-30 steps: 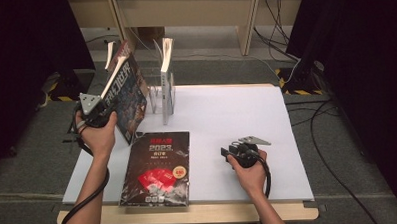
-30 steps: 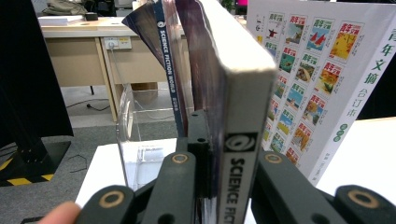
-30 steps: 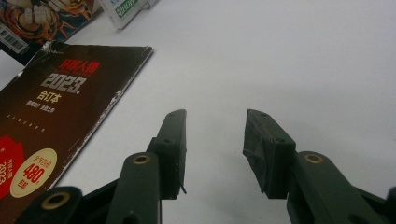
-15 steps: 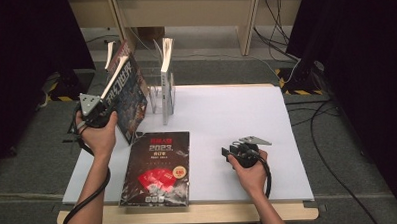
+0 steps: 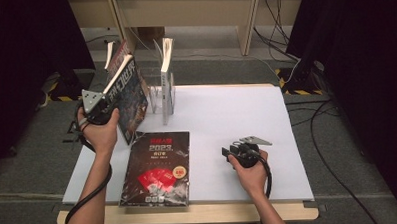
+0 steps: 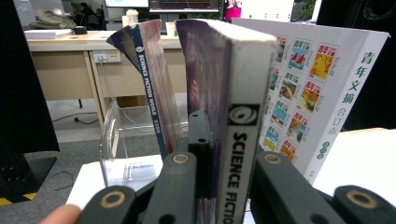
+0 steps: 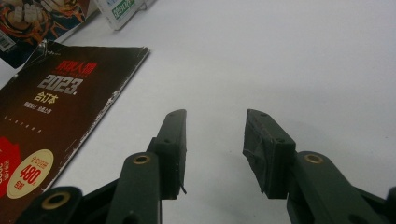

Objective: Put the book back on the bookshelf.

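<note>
**Thick magazine held upright at rack: handling and clearance**

The left gripper is clenched on the thick dark-covered "Science Fiction" magazine volume, upper left of the high view, gripping it near the spine's lower end. The volume stands tilted, just beside the clear acrylic book rack. Judged heavy and somewhat floppy: soft covers, glossy and likely slippery, so a hold close to the spine is sound.

In the rack stand a thin blue-spined magazine and a white-covered digest with green characters; the slot between them looks narrow.

The right gripper rests released, lower centre-right, on the white table surface, which offers ample room. A dark red-and-black "2023" volume lies flat near the front edge.
</note>
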### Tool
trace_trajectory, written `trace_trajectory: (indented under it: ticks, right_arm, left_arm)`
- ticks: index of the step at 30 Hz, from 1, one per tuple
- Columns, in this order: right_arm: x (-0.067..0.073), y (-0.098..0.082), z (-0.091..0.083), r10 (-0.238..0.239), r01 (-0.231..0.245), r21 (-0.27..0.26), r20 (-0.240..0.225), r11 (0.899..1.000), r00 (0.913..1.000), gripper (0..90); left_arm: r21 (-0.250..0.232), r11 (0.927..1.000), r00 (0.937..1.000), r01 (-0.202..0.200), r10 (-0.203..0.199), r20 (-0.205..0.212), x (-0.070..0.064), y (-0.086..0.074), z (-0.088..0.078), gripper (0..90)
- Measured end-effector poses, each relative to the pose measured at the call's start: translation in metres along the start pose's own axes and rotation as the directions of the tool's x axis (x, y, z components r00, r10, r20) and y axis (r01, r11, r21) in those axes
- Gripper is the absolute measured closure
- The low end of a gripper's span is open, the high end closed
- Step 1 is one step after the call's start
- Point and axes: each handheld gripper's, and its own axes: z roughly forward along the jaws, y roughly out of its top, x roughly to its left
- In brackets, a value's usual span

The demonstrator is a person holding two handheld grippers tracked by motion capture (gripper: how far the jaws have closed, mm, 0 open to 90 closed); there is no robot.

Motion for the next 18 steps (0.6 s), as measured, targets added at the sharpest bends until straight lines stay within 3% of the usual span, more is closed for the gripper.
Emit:
trace_trajectory:
  ticks: [18]
  right_arm:
    - [-0.0006,-0.0002,0.0002,-0.003,0.003,-0.003,0.000,1.000,1.0000,59.5]
  left_arm:
    - [-0.010,0.9999,1.0000,0.010,-0.010,-0.001,-0.0001,0.0099,0.0084,82.3]
